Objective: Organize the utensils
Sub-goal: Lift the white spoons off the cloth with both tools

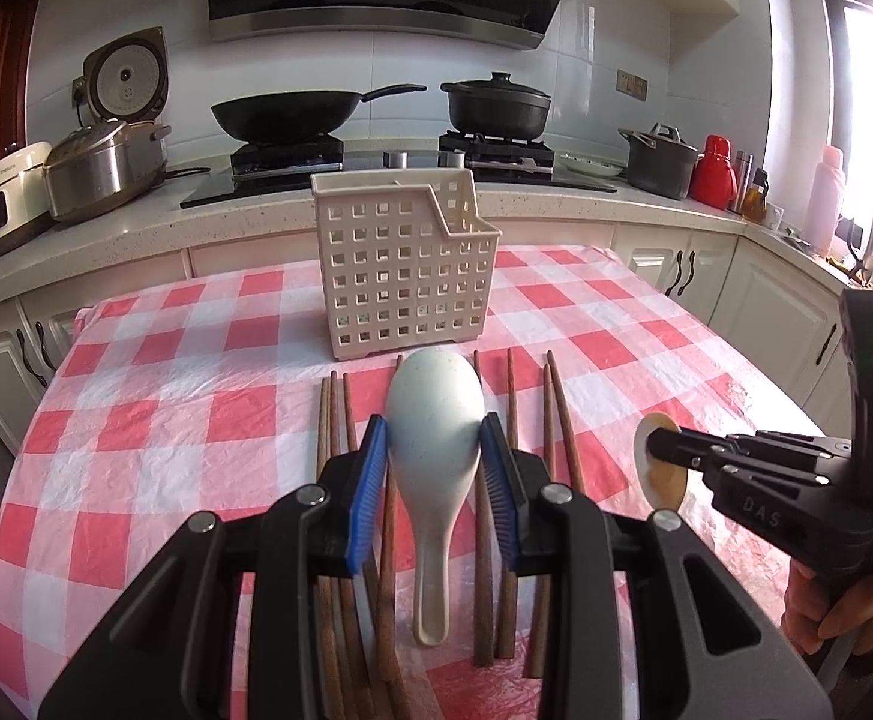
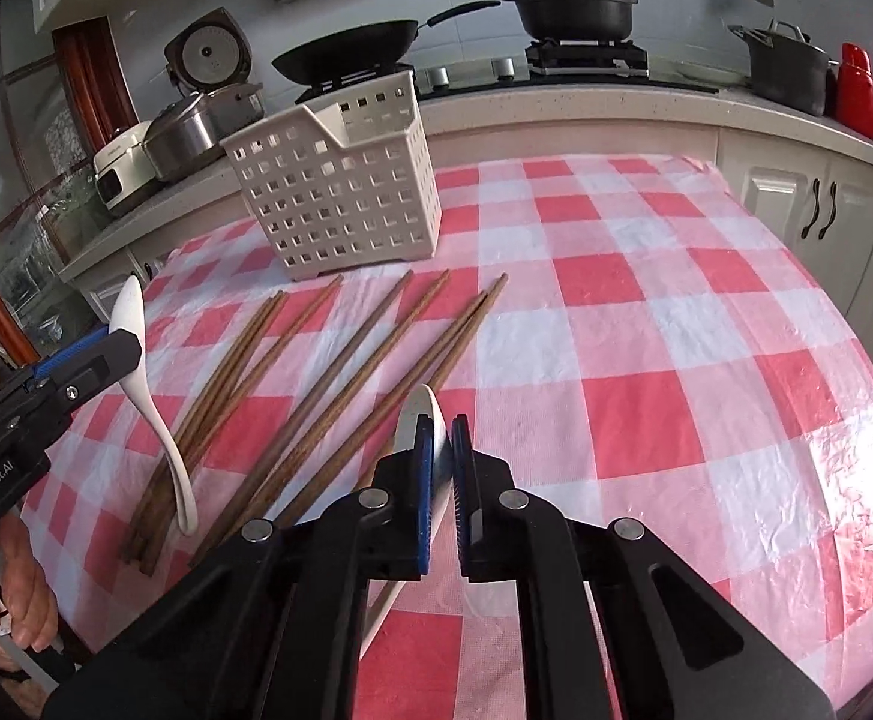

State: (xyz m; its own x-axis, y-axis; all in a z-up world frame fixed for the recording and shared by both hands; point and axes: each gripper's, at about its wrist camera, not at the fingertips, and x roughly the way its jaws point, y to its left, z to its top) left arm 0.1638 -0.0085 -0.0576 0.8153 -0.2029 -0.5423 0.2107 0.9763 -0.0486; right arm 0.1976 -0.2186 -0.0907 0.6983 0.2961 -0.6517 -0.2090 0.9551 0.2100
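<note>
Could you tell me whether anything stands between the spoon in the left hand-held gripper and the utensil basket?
Nothing visible does. The pale spoon is lifted above the chopsticks, and only bare checked tablecloth lies before the basket.

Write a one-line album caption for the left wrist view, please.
Left gripper lifts a pale spoon over wooden chopsticks, facing the empty-looking basket.

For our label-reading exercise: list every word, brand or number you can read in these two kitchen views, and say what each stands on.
"D A S": on the black body of the right tongs.
"GenRobot.AI": on the body of the left tongs.
Brand on the white cooker: too small to read.
No other text is readable.
</note>
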